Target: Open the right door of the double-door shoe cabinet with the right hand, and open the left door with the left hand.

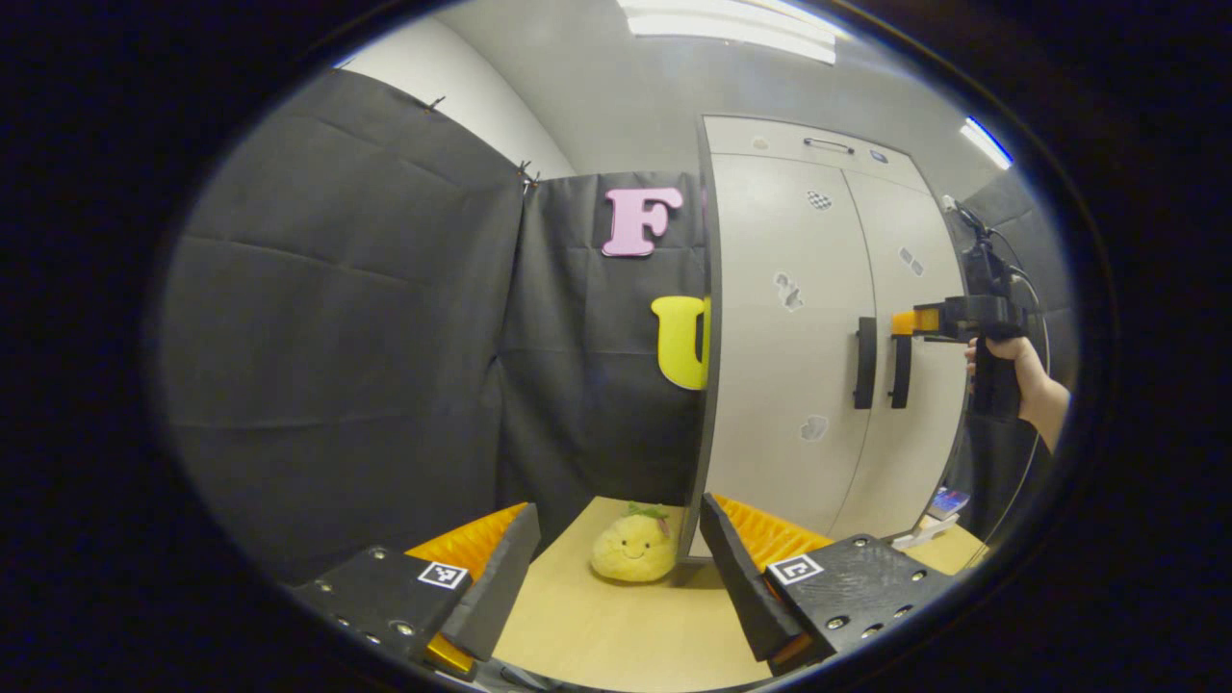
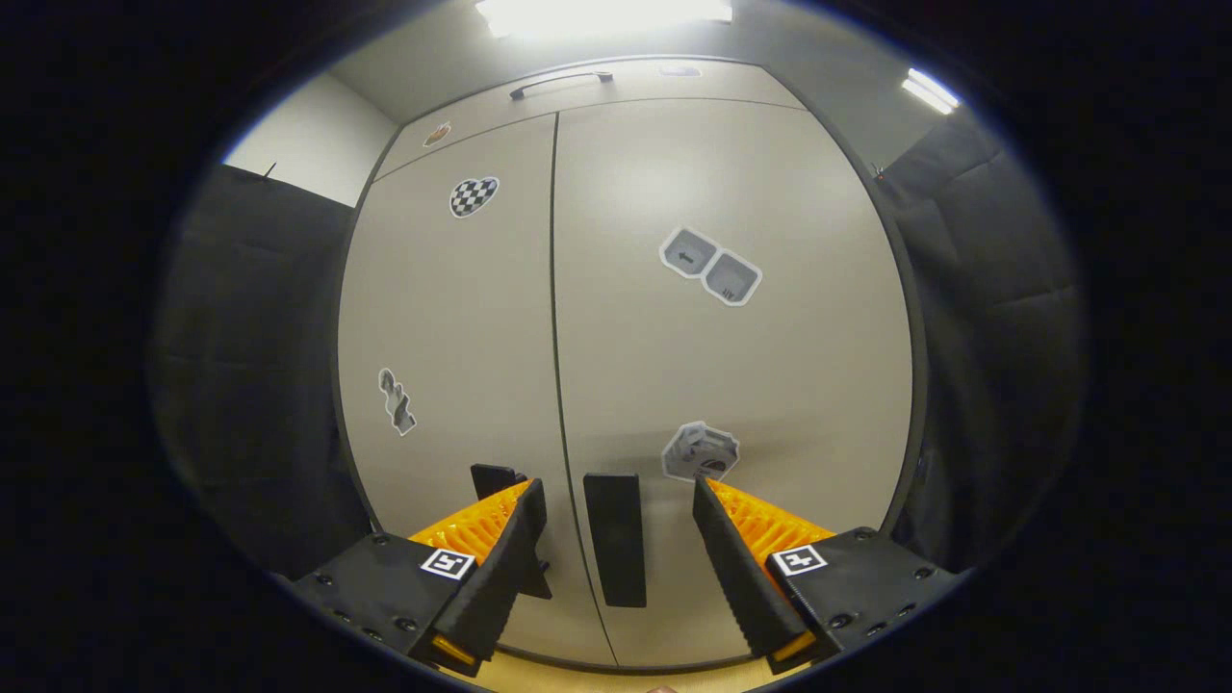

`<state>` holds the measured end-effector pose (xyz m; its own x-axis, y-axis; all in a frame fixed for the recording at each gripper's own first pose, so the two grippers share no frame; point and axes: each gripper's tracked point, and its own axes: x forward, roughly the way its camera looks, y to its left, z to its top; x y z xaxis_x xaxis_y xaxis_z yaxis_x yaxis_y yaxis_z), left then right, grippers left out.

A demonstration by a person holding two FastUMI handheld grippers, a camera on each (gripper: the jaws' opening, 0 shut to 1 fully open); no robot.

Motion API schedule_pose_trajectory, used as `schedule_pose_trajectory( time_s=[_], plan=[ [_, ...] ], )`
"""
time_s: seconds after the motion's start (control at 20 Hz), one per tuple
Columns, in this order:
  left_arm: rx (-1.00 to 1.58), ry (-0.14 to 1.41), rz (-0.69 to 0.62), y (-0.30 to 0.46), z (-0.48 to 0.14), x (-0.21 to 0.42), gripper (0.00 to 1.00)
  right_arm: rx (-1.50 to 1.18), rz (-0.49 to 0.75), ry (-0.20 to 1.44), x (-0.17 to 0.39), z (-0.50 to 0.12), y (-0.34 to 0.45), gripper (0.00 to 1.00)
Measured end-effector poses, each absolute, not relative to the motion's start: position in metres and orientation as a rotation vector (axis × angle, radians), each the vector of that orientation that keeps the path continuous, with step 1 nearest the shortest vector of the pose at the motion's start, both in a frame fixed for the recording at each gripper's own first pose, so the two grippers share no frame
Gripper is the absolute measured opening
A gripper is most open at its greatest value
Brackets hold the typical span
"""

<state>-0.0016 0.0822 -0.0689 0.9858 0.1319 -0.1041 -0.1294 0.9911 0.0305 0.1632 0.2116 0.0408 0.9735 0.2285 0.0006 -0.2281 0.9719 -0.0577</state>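
Observation:
The pale double-door shoe cabinet stands shut on the right of the left gripper view. Two upright black handles sit side by side at its centre seam. In the right gripper view my right gripper is open, and the right door's handle stands between its fingers, apart from both. The left door's handle is partly hidden behind one finger. From the left gripper view, a hand holds the right gripper at the top of the right handle. My left gripper hangs open, well short of the left handle.
A yellow plush toy lies on the wooden tabletop by the cabinet's left front corner. Black cloth walls close in on both sides. Small items lie at the cabinet's right foot. A cable trails from the right gripper.

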Motion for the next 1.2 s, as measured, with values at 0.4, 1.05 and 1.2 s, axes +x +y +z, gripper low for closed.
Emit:
schedule_pose_trajectory(
  time_s=[0.4, 1.05, 1.2],
  plan=[
    [0.059, 0.091, 0.124, 0.088, -0.07, 0.012, 0.99, -0.113, 0.197, 0.068, 0.185, 0.016, 0.22, 0.59],
    [0.004, 0.15, 0.03, 0.045, -0.087, -0.004, 0.96, -0.055, 0.254, 0.078, 0.185, 0.015, 0.212, 0.02],
    [0.013, 0.161, 0.0, 0.026, -0.088, -0.01, 0.96, -0.052, 0.267, 0.078, 0.178, 0.013, 0.211, 0.02]
  ],
)
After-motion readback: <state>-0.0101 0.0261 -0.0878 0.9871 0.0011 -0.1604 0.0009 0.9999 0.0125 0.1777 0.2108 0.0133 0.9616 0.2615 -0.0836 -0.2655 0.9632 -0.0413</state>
